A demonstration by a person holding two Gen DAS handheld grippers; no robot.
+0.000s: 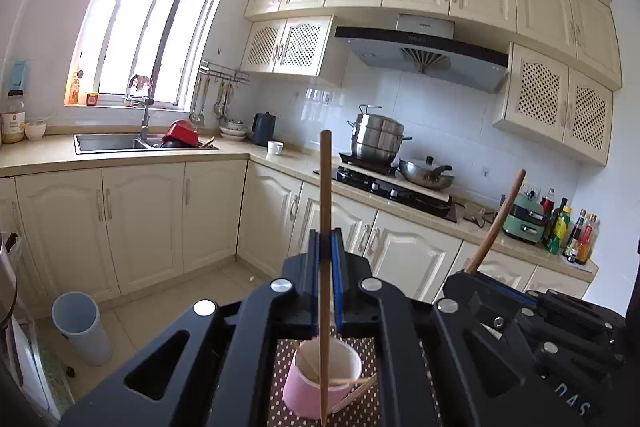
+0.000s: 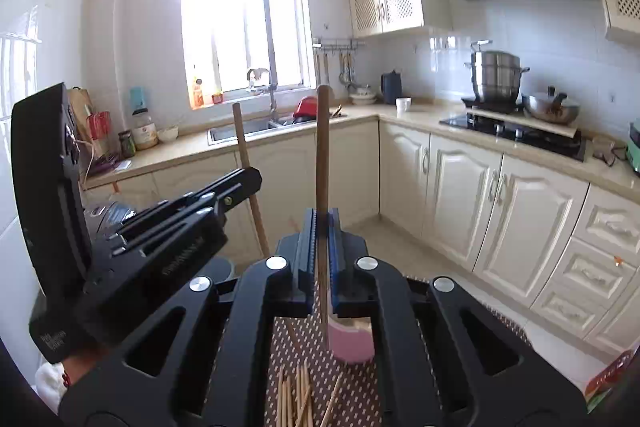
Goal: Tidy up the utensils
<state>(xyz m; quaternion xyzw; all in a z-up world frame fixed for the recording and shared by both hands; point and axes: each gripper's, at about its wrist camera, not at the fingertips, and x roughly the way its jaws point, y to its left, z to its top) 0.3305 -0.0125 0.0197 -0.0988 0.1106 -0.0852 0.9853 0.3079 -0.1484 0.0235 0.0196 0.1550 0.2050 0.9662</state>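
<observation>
My left gripper (image 1: 325, 239) is shut on a light wooden chopstick (image 1: 325, 187) that stands upright. Its lower end reaches down over the pink cup (image 1: 316, 383), which holds a few thin sticks. The cup stands on a brown dotted mat (image 1: 288, 351). To the right, my right gripper (image 1: 471, 271) grips a darker chopstick (image 1: 500, 219). In the right wrist view, the right gripper (image 2: 322, 217) is shut on that upright chopstick (image 2: 322, 155), above the pink cup (image 2: 352, 345). Several loose chopsticks (image 2: 300, 399) lie on the mat (image 2: 288, 339). The left gripper (image 2: 251, 181) with its chopstick (image 2: 244, 147) is on the left.
An L-shaped kitchen counter (image 1: 120, 153) runs behind, with a sink (image 1: 108, 143), a stove with pots (image 1: 396, 179) and bottles (image 1: 576, 231). A grey bin (image 1: 80, 327) stands on the tiled floor (image 1: 200, 287) before the cabinets.
</observation>
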